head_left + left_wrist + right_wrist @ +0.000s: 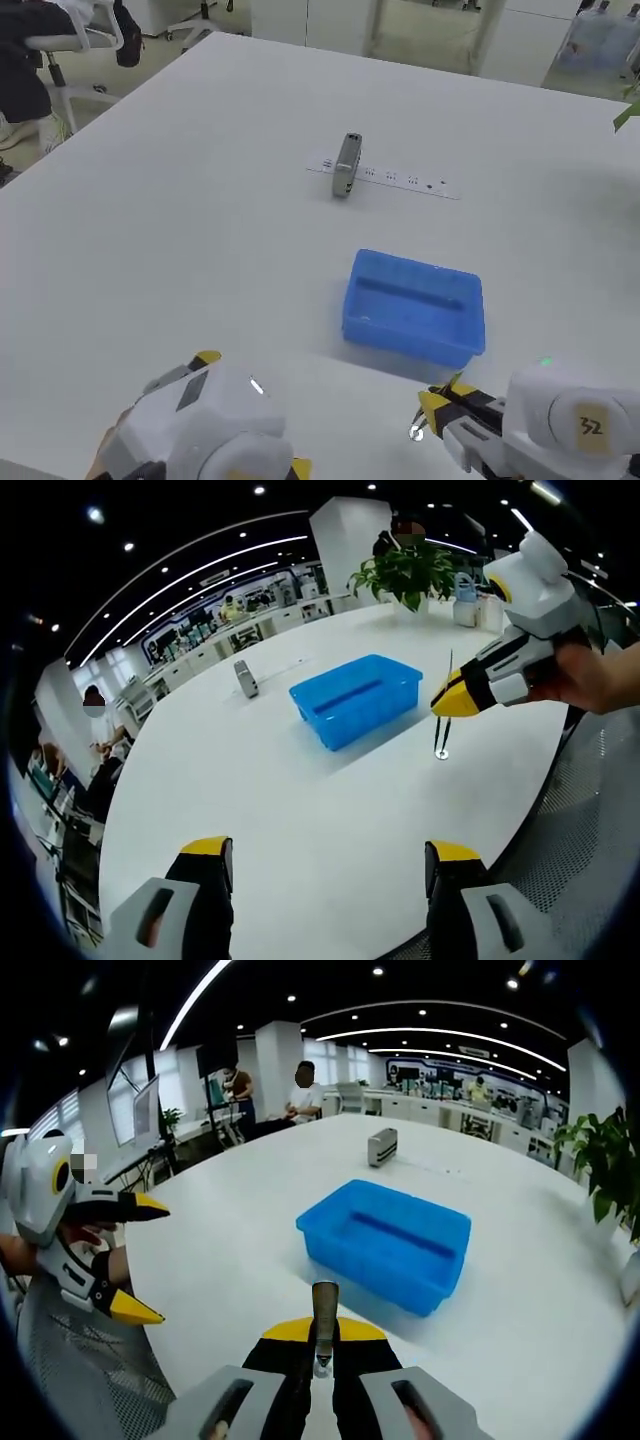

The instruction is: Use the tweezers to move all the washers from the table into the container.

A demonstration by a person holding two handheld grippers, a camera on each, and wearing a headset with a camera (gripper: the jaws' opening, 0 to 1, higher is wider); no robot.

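Gripping the tweezers point(441, 732) upright, the right gripper point(452, 694) has its jaws closed on them close to the near edge of the table point(250, 800), on the near side of the blue container point(370, 725). A small ring at the tweezers' lower tip looks like a washer point(441, 753); whether it is pinched or lies on the table I cannot tell. The left gripper point(328, 852) hovers beside it with its jaws wide apart, holding nothing. The step in hand seems to be the carry to the container, so the squeeze should be even, since any slackening would likely drop so small a part. A low, slow path over the near wall suits best, with the tips brought well inside before letting go — a washer released from high up may bounce or roll out.
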